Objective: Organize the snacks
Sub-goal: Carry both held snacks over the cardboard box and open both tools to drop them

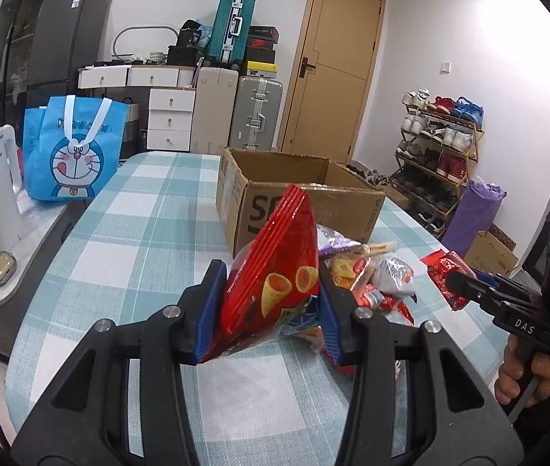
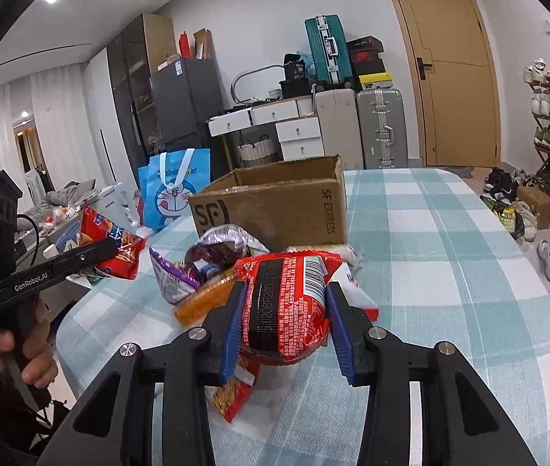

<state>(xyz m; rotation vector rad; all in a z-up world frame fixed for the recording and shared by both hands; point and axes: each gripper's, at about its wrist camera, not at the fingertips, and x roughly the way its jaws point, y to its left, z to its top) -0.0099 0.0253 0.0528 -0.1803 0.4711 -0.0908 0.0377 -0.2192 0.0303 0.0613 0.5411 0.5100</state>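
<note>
Left gripper [image 1: 269, 306] clamps a red cone-snack bag [image 1: 275, 272]; right gripper [image 2: 286, 326] clamps a red barcoded packet [image 2: 286, 310]; snack pile [image 1: 368, 272] lies at two o'clock; open cardboard box [image 1: 294, 194] stands beyond at twelve on the checked tablecloth [image 1: 139, 233]; blue cartoon bag [image 1: 71, 151] at ten

Glossy, crinkly plastic film is seen on the red cone-snack bag [image 1: 271, 283]; matt, rough corrugated cardboard on the brown open box [image 1: 244, 194]; soft woven cloth over the teal-checked table [image 1: 127, 233].

One box [image 1: 306, 198] at twelve o'clock, one blue tote [image 1: 73, 151] at ten, two hand-held grippers, left [image 1: 271, 306] and right [image 2: 286, 322], one red packet clamped in each.
</note>
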